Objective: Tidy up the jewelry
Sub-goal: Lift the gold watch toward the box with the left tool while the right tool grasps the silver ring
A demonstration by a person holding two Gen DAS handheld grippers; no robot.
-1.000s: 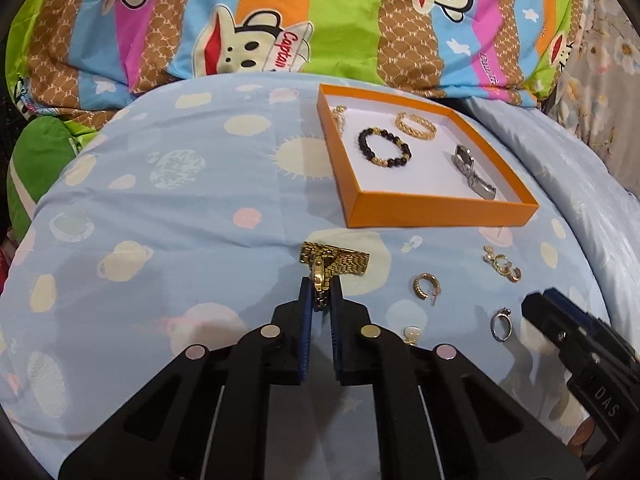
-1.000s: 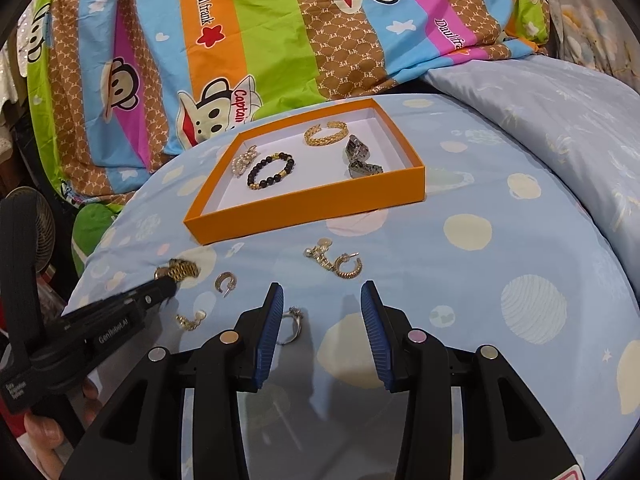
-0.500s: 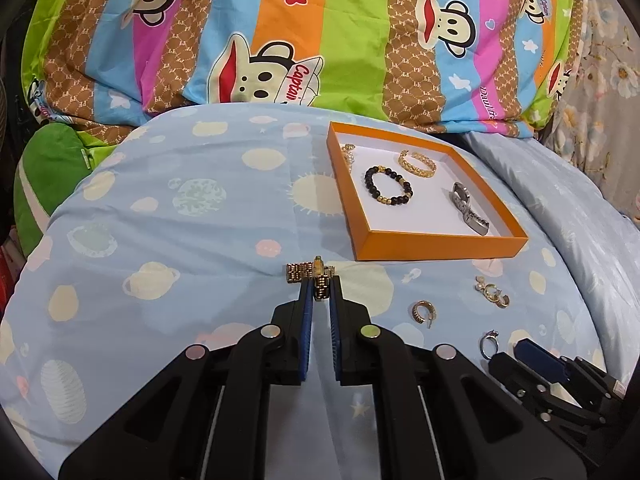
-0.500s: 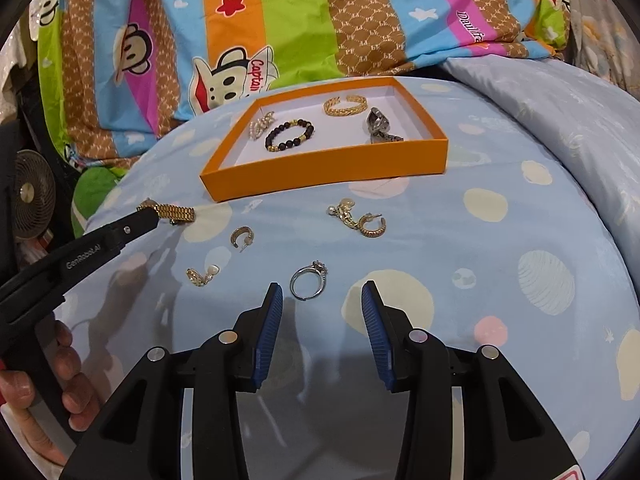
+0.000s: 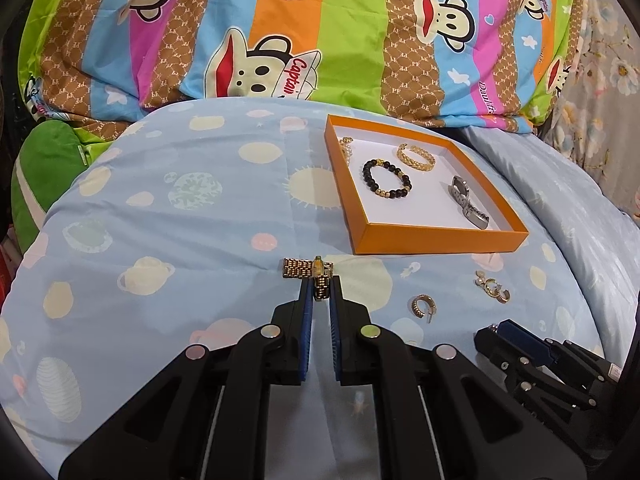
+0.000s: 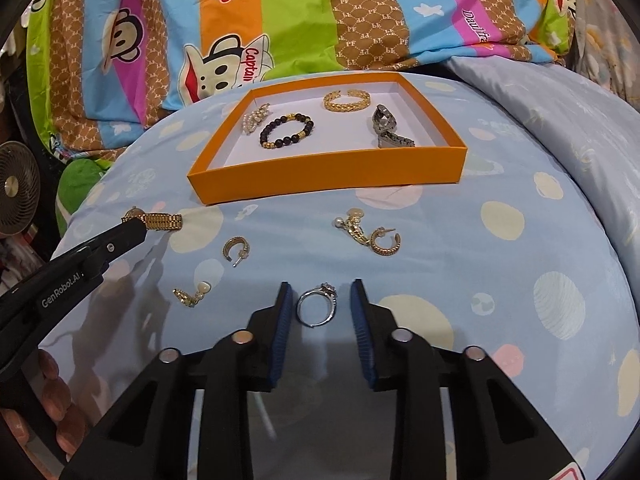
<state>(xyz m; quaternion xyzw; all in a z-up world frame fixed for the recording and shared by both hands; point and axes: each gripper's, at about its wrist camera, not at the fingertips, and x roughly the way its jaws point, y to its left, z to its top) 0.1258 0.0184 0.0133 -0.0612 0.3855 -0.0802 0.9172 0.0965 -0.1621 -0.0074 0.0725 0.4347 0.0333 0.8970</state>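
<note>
On the planet-print bed (image 6: 500, 264), your orange tray (image 6: 328, 170) sits at twelve o'clock. Your left gripper (image 5: 319, 286) pinches the gold watch band (image 5: 308, 270); your right gripper's (image 6: 318, 300) jaws, just narrowing, flank the untouched silver ring (image 6: 318, 306). Gold earrings (image 6: 370, 234) lie between ring and tray.

Pale blue planet-print bedsheet (image 5: 168, 216), striped cartoon-monkey quilt (image 5: 280, 40) behind, fan (image 6: 16, 188) at left

Bedroom in a home: light-blue planet-print duvet (image 5: 168, 208); behind it, striped cartoon-monkey quilt (image 5: 280, 40); left of the duvet, green pillow (image 5: 44, 168) and small fan (image 6: 16, 188).
</note>
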